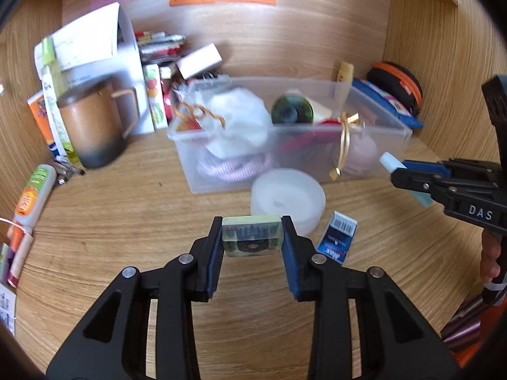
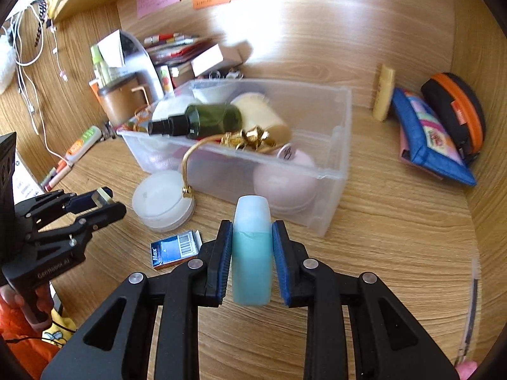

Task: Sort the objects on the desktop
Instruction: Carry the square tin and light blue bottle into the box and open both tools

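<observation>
The right gripper [image 2: 252,262] is clamping a small turquoise bottle [image 2: 252,253] between its blue pads, jaws closed to the bottle's width, holding it by the flat sides of the body below the pale cap. The bottle is looking like smooth, semi-rigid plastic with liquid inside, so it is probably light but slippery, and it could squirm out if squeezed near the rounded cap; the mid-body grip seems the safer hold. It is hanging above the wooden desk [image 2: 396,253], just in front of the clear plastic bin [image 2: 336,164].

The left gripper [image 1: 252,236] is pinching a small translucent rectangular block [image 1: 252,236] with a dark printed pattern, jaws closed on its two short ends. It is appearing stiff and light, possibly a soap or an eraser; which one cannot be told. It is sitting above the desk near a white round jar [image 1: 288,196] and a blue matchbox-like carton [image 1: 337,240].

The bin is already holding a dark green spray bottle [image 2: 202,120], a cream tube and gold ribbon, so both held items are likely heading there.
</observation>
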Tool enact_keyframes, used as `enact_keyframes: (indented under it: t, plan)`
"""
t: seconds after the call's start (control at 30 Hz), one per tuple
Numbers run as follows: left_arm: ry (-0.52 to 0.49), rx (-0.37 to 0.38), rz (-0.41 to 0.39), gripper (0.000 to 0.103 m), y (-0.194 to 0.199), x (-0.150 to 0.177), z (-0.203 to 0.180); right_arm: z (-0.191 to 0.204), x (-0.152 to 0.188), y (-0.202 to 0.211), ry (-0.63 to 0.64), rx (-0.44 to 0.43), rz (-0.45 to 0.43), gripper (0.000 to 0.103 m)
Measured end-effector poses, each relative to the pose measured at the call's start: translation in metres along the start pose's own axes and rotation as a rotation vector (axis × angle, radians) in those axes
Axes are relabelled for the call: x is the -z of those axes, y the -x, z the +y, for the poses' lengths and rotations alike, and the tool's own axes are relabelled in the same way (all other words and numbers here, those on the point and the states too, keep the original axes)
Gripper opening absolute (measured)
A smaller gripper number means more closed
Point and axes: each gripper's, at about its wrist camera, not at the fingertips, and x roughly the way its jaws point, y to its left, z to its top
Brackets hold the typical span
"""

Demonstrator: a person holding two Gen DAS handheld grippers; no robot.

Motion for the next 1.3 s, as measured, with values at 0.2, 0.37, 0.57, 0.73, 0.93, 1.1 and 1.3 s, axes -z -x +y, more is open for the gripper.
enact_keyframes:
  t: [0.2, 0.37, 0.57, 0.73, 0.93, 1.1, 1.3]
  plan:
    - [0.054, 0.038, -0.044, 0.034, 0.017, -0.013, 0.013, -0.002, -0.011, 0.020, 0.020, 0.034, -0.069, 0.023]
    - [0.069, 0.035, -0.077, 0.034, 0.026, -0.021, 0.018, -0.004, -0.022, 0.031, 0.024, 0.034, -0.113, 0.023]
    - [0.069, 0.026, -0.113, 0.034, 0.034, -0.031, 0.020, -0.006, -0.034, 0.034, 0.036, 0.055, -0.149, 0.023]
    - [0.024, 0.033, -0.152, 0.034, 0.041, -0.044, 0.017, -0.008, -0.046, 0.032, 0.038, 0.056, -0.158, 0.023]
    - [-0.014, 0.054, -0.184, 0.034, 0.042, -0.066, 0.013, -0.010, -0.063, 0.034, 0.036, 0.046, -0.189, 0.023]
    - [-0.037, 0.075, -0.178, 0.034, 0.029, -0.081, 0.012, -0.011, -0.073, 0.032, 0.042, 0.053, -0.203, 0.023]
    - [-0.021, 0.106, -0.148, 0.034, 0.007, -0.091, 0.016, -0.018, -0.079, 0.018, 0.024, 0.064, -0.180, 0.023]
